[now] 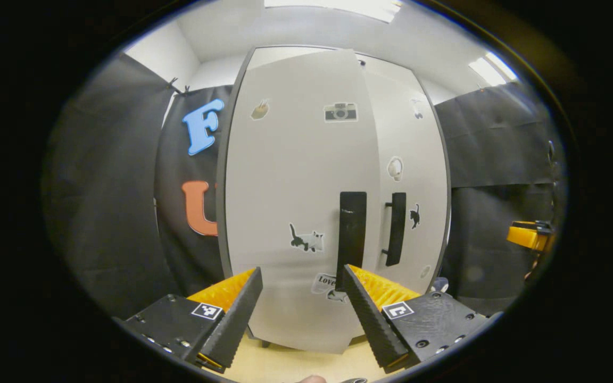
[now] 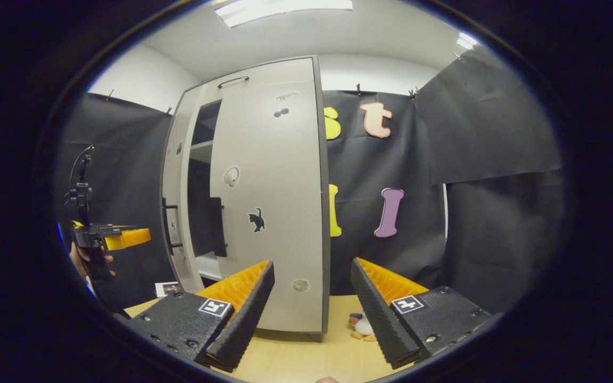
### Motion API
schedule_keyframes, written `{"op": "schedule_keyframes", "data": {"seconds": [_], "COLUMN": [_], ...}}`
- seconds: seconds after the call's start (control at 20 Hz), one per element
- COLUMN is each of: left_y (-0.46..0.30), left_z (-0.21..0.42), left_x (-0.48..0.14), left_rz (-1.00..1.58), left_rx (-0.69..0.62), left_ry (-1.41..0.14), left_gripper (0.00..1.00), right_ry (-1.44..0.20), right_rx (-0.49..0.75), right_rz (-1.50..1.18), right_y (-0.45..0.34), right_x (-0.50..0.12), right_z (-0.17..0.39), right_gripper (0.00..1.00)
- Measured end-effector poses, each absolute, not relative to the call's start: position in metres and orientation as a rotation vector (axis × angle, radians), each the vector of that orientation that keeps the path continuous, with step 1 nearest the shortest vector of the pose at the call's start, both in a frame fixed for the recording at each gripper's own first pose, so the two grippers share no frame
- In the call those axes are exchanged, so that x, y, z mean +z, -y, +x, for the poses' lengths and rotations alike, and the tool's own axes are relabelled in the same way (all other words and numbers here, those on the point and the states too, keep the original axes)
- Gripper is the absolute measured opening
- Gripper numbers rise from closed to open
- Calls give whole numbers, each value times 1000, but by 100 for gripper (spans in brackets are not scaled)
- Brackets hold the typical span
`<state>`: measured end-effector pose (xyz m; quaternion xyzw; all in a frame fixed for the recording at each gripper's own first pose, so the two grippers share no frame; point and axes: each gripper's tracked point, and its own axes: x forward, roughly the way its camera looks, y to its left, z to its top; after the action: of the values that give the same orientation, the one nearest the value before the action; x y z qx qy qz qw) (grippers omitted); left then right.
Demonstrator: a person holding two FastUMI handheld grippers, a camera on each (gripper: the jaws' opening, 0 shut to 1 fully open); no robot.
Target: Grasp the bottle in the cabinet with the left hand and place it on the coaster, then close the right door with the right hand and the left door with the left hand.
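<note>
The white cabinet's left door [image 1: 296, 202] stands ajar, its edge overlapping the right door [image 1: 410, 159]. My left gripper [image 1: 301, 276] is open just in front of the left door, with its right fingertip close under the door's black handle [image 1: 351, 234]. In the right gripper view the right door [image 2: 269, 213] lies flush with the cabinet, and the left door [image 2: 176, 186] angles outward. A dark gap with shelves [image 2: 200, 213] shows between them. My right gripper [image 2: 312, 271] is open and empty, back from the cabinet. The left gripper [image 2: 112, 236] shows at far left in a hand.
The cabinet stands on a light wooden table [image 2: 296, 356]. A small toy figure [image 2: 359, 324] lies on the table by the cabinet's right corner. A small flat square card [image 2: 168, 289] lies left of the cabinet. The right gripper [image 1: 530, 236] shows at the far right.
</note>
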<state>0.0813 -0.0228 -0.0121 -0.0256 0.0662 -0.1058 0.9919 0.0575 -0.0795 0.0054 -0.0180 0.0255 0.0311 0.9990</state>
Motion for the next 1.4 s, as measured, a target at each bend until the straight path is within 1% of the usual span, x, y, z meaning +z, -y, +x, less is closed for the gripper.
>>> {"op": "schedule_keyframes", "data": {"seconds": [0.05,0.1,0.25,0.5,0.55,0.6,0.65,0.7,0.75,0.9,1.0,1.05,1.1,1.3,1.35,1.4], "left_y": [23,21,7,-24,-29,-35,-37,-38,-39,-53,-67,-73,-80,-89,-91,-92], "left_z": [78,75,65,43,37,31,27,24,19,5,-4,-6,-9,-16,-19,-21], "left_x": [-8,-3,20,59,65,71,76,80,85,104,110,111,111,105,107,108], "left_rz": [-56,-61,-62,-6,3,6,1,-16,-46,-106,-102,-91,-76,-53,-45,-38], "left_rx": [-212,-205,-168,-86,-73,-60,-55,-57,-63,-48,-6,14,34,64,66,68], "left_ry": [-125,-115,-76,6,21,33,40,43,46,76,96,103,110,101,108,116], "left_gripper": [94,99,99,99,99,99,99,99,98,99,99,100,100,100,96,96], "right_ry": [-40,-29,25,127,146,151,153,158,164,171,170,167,164,153,150,149], "right_rx": [69,74,87,150,146,139,135,137,142,150,164,170,177,209,220,226], "right_rz": [-35,-33,-33,-28,-28,-33,-37,-37,-34,-35,-39,-41,-39,-22,-20,-19], "right_y": [76,73,65,40,38,37,36,32,29,21,14,10,6,-12,-17,-20], "right_x": [10,15,33,66,72,76,78,82,85,86,85,84,84,82,81,80], "right_z": [59,63,67,63,63,63,63,63,63,62,63,63,65,72,72,72], "right_gripper": [95,95,95,96,92,96,96,93,96,97,97,94,97,97,97,97]}}
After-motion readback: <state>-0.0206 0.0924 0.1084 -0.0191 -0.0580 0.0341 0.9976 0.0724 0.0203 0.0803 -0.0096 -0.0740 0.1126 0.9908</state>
